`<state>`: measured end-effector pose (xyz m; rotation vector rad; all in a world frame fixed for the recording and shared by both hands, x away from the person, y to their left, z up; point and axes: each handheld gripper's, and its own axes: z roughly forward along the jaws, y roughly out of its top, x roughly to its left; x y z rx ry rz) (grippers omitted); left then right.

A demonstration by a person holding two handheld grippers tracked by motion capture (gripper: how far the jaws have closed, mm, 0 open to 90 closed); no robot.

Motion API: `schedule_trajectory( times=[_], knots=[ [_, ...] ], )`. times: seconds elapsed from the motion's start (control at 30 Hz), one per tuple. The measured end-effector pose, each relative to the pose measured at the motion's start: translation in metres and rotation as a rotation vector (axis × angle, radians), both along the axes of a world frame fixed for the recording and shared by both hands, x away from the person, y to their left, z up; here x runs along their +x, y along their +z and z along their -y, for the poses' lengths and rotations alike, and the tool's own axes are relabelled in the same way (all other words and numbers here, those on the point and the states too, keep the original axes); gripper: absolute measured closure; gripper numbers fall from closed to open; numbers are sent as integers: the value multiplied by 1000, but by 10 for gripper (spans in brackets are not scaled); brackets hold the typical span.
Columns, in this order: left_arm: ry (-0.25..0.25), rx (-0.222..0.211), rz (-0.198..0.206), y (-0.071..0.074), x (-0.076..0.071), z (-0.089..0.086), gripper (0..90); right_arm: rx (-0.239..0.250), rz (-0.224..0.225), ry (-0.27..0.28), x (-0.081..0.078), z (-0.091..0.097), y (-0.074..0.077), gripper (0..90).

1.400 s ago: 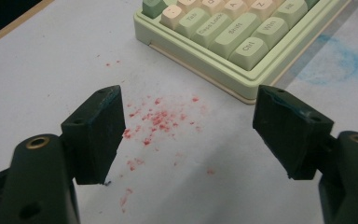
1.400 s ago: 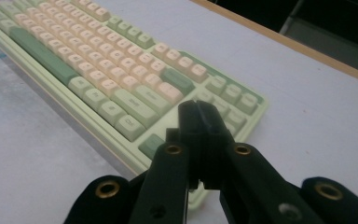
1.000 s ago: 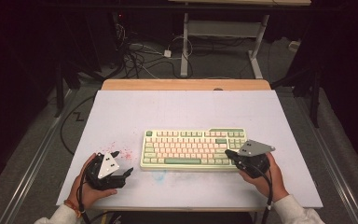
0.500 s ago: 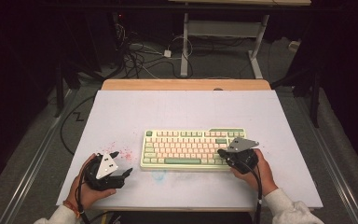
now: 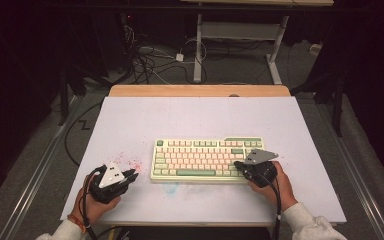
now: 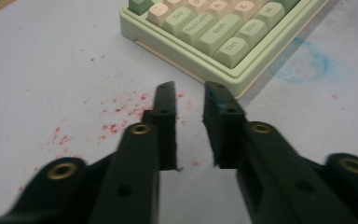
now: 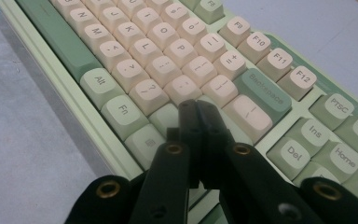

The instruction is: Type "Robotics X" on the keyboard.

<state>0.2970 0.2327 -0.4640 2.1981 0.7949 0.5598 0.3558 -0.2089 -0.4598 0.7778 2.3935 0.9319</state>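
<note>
Keyboard: a pale green plastic keyboard with cream and green keycaps [image 5: 207, 160] lies flat on the white table top [image 5: 190, 120], just below the centre of the high view.
Left gripper: the black two-jaw left gripper [image 6: 189, 100] sits at 8 o'clock from the keyboard, near its Ctrl corner but apart from it; jaws slightly spread, nothing between them, over red specks [image 6: 116, 116] on the table.
Right gripper: the black two-jaw right gripper [image 7: 199, 109] is at the keyboard's 4 o'clock end; jaws pressed together, tips over the keys near Backspace; contact unclear.
</note>
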Motion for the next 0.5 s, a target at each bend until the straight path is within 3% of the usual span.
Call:
schedule_trajectory(
  times=[0.07,0.27,0.5],
  knots=[
    [-5,7,-10,1,1,3,866,4,2,-3,0,0,-1,900],
    [-45,18,-42,10,15,21,876,4,11,-6,-1,0,-1,900],
    [-79,58,-41,20,32,46,876,2,17,-14,-2,-1,-2,900]
  ],
)
